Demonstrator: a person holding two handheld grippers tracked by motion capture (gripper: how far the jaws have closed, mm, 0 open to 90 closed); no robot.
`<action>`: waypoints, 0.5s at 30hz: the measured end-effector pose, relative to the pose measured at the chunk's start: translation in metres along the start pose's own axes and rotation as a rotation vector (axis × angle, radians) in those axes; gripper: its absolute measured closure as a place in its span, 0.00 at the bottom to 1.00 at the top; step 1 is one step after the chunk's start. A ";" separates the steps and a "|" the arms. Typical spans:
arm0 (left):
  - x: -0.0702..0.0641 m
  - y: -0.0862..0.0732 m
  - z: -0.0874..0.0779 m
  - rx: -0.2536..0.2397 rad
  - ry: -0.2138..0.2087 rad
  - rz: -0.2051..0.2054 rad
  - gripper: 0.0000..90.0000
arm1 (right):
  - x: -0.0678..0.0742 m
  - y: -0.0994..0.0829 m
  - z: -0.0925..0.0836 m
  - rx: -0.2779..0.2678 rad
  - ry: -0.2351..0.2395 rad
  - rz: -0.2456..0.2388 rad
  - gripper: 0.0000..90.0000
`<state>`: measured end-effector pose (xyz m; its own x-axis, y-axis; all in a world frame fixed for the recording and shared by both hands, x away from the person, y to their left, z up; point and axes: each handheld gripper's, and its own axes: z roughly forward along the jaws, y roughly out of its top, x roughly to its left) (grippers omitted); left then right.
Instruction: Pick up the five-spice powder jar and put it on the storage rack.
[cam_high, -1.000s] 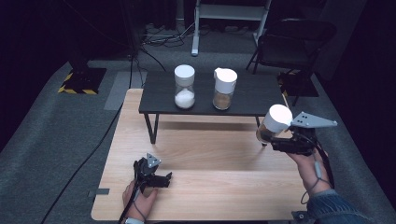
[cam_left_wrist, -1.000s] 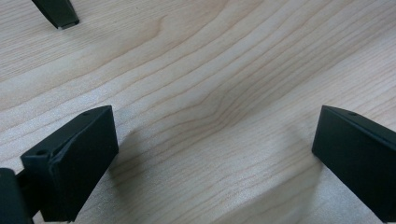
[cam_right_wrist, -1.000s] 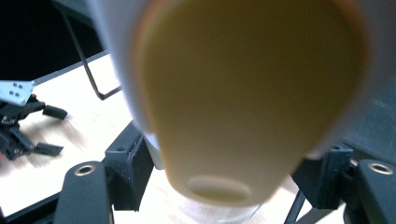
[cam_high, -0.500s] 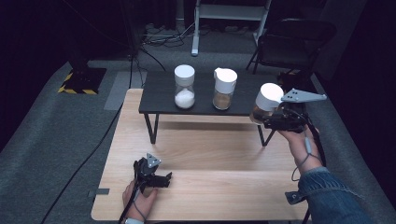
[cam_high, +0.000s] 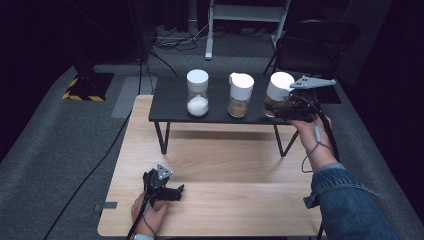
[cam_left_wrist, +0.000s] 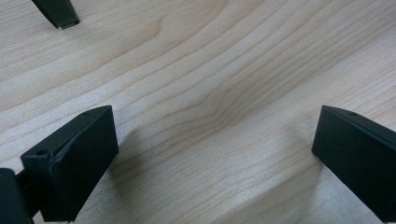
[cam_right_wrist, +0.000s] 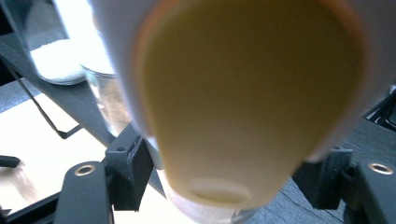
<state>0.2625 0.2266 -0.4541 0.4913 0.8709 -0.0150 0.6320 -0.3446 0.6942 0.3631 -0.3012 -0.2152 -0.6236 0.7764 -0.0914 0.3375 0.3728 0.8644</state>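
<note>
The right gripper (cam_high: 285, 106) clamps its black jaws on a round glass jar with a smooth white lid (cam_high: 276, 95) above the dark shelf (cam_high: 172, 97), while the left gripper (cam_high: 170, 192) rests wide open, holding nothing, on the pale wood-grain tabletop (cam_left_wrist: 210, 93).

L gripper (cam_high: 176, 191) jaws apart; R gripper (cam_high: 278, 107) jaws clamped.

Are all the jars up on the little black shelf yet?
Nearly. Two jars already stand on the black shelf: the white-powder jar and the brown-powder jar. The right gripper is clamped on the third jar at the shelf's right end; letting go is left. The left gripper rests open on the table.
</note>
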 end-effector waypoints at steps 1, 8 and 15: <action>0.000 0.000 0.000 0.001 0.000 0.000 0.00 | -0.001 0.001 0.002 0.005 0.000 0.004 0.33; 0.000 0.000 0.000 0.000 0.000 0.000 0.00 | -0.010 0.001 0.019 0.028 -0.005 0.036 0.33; 0.000 0.000 0.000 0.000 0.000 -0.001 0.00 | -0.017 -0.004 0.029 0.054 0.011 0.067 0.33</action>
<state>0.2625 0.2265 -0.4541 0.4906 0.8713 -0.0155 0.6325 -0.3438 0.6940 0.3929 -0.3014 -0.2309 -0.6062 0.7948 -0.0285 0.4161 0.3475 0.8403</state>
